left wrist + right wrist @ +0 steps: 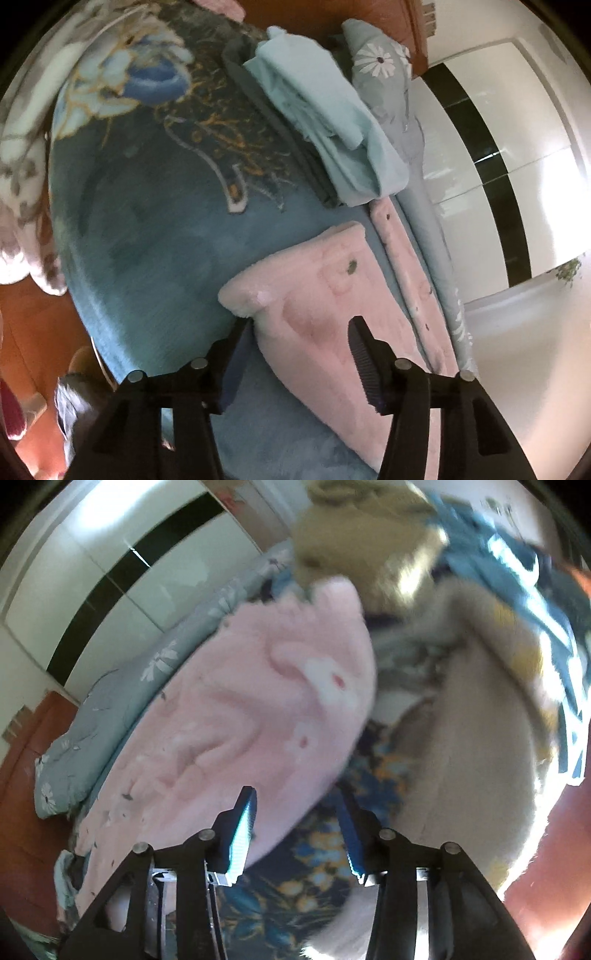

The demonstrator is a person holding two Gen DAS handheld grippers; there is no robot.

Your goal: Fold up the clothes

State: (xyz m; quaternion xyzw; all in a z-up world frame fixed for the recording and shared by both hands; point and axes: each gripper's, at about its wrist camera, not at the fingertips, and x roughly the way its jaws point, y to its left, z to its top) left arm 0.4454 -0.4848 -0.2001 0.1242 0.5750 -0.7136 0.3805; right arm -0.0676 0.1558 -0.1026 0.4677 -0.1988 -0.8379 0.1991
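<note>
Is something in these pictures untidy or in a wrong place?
Slightly: the light blue cloth lies crumpled, not folded, at the blanket's edge. The pink garment looks folded and flat. Nothing appears spilled or damaged.

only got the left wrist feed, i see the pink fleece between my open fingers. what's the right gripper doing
Observer: The right gripper is open and empty, with the edge of the pink fleece garment by one finger.
Operator: anything on that side i can't see
Observer: Yes, a cream fluffy garment lies right of the pink one, on the blue floral blanket.
Operator: any detail on the pink one from there
Observer: A white rabbit patch shows on its upper part; the view is blurred, so I can't tell more.
</note>
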